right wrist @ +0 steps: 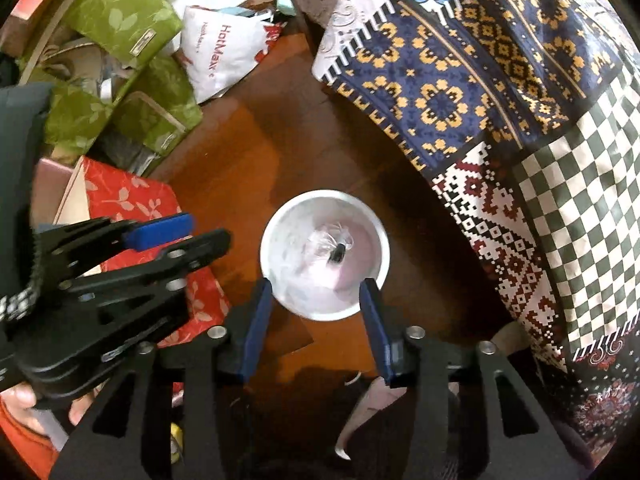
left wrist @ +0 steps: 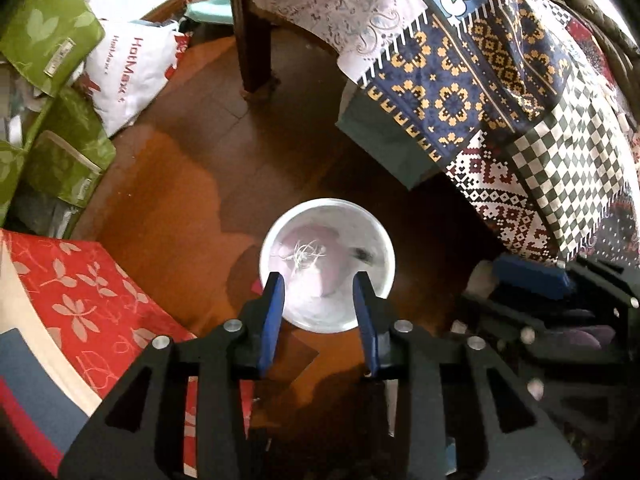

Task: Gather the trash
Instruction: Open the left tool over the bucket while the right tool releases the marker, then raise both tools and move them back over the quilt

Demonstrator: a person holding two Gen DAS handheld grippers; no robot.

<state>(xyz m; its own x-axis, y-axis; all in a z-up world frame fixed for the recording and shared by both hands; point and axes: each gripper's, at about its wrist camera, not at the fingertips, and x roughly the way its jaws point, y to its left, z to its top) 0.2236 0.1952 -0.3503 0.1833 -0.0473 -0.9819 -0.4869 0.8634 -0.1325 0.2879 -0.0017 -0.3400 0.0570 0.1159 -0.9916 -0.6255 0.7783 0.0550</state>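
Clutter lines the left side of the room: green leaf-print fabric boxes [left wrist: 48, 32] are stacked against each other, a white plastic shopping bag with red lettering [left wrist: 128, 76] slumps beside them, and nearer the person lies a red box printed with pale flowers [left wrist: 84, 300]. The dark wooden floor [left wrist: 192, 184] runs between this pile and the furniture. In the middle of it stands a round white bin [left wrist: 384, 248], open at the top, with a pale liner. Inside it lie a tangle of whitish threads [left wrist: 306, 254] and a small dark scrap [left wrist: 364, 256]; in the right wrist view the scrap sits on a crumpled bit of clear plastic [right wrist: 328, 242].

Both tools point down over the bin. The left gripper [left wrist: 318, 284] has its blue-padded jaws spread, with nothing between them. The right gripper [right wrist: 320, 290] is likewise parted and empty, just beside the left one. No fresh trash is in either pair of jaws.

To the right, a patchwork cloth in blue, gold and black-and-white checks [left wrist: 480, 92] hangs over a table, whose dark wooden leg [left wrist: 254, 40] stands behind the bin.
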